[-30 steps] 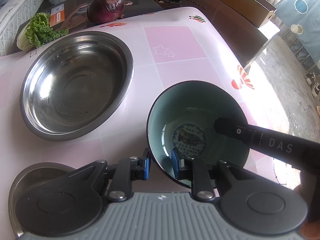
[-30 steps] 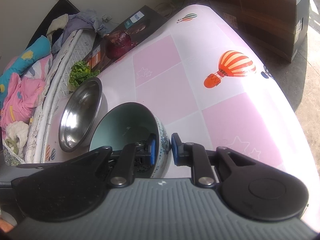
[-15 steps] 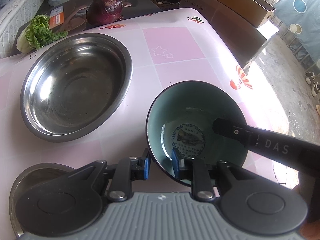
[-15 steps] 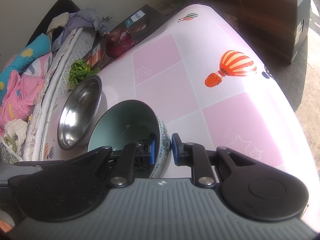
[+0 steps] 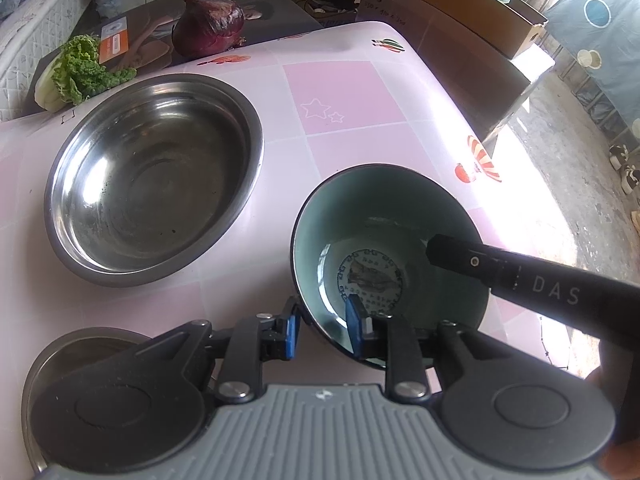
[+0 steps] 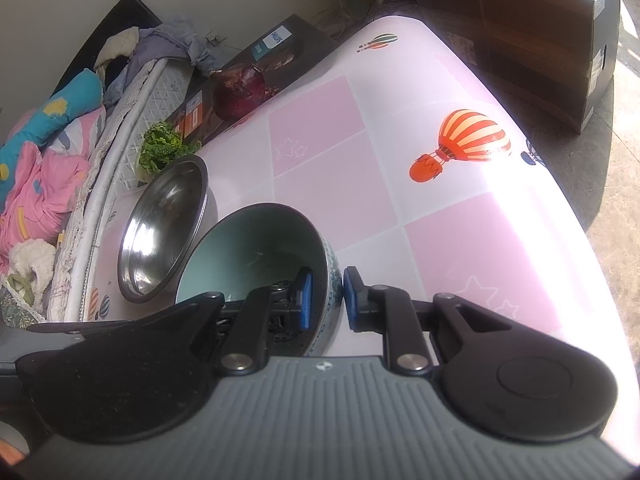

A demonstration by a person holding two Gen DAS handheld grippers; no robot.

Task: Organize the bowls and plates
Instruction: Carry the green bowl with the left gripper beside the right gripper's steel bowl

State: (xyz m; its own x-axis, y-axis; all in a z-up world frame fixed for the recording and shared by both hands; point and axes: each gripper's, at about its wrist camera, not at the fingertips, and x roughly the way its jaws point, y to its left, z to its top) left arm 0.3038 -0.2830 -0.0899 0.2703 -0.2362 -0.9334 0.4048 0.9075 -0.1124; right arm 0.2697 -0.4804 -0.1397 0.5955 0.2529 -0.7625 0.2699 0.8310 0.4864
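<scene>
Two steel bowls [image 5: 154, 178], one ceramic bowl [image 5: 390, 264], perhaps a third dish

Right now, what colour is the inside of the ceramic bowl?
Pale teal-green, with a round dark printed medallion at the bottom of the ceramic bowl; clearest in the left wrist view.

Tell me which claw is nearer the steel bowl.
Left. The left claw straddles the ceramic bowl rim nearer the steel bowl, jaws just opening; the right claw grips the opposite rim.
</scene>
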